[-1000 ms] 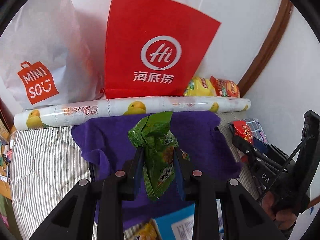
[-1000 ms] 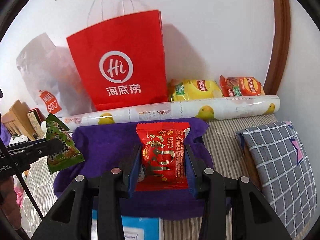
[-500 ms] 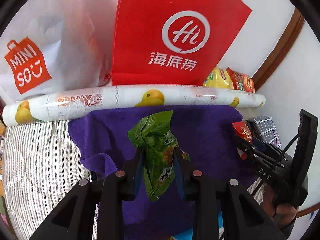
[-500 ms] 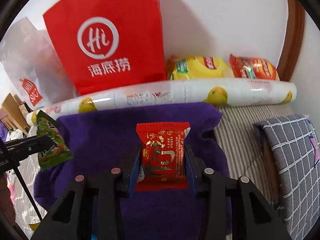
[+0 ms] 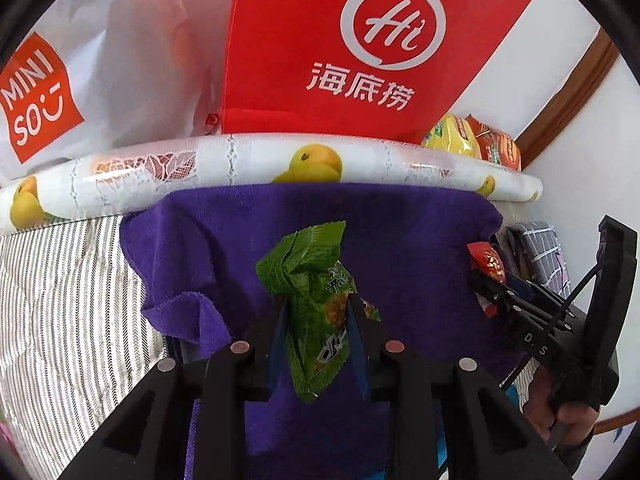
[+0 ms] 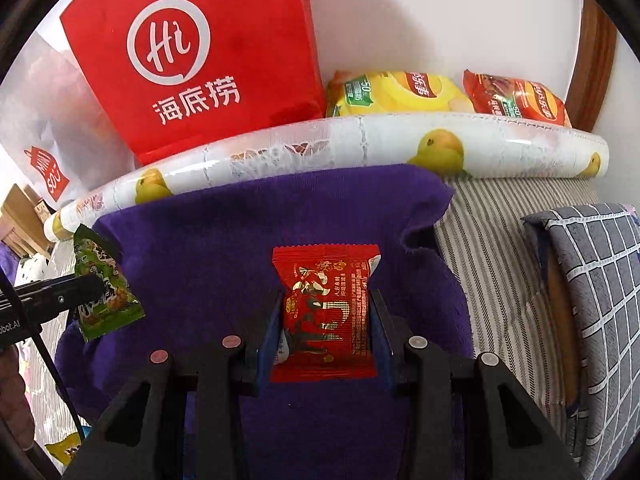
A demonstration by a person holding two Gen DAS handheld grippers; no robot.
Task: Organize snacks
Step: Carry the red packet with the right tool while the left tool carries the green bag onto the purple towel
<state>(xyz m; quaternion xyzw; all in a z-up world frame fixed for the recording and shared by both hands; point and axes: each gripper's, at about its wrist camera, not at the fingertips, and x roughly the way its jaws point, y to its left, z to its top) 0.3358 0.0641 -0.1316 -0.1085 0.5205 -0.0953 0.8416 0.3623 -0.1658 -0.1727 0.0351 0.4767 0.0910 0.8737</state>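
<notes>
Left claw (image 5: pixel 316 312) pinches green packet (image 5: pixel 316 304), right claw (image 6: pixel 326 316) pinches red packet (image 6: pixel 326 312), both held above purple towel (image 6: pixel 248 232) on bed; packets judged light, crinkly, slippery film, best gripped mid-body across flat faces.

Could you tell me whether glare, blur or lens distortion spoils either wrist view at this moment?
Left wrist view: fisheye bends the patterned roll into an arc; green snack packet is sharp. Right wrist view: glare on the roll and yellow chip bag; red snack packet is crisp.
</notes>
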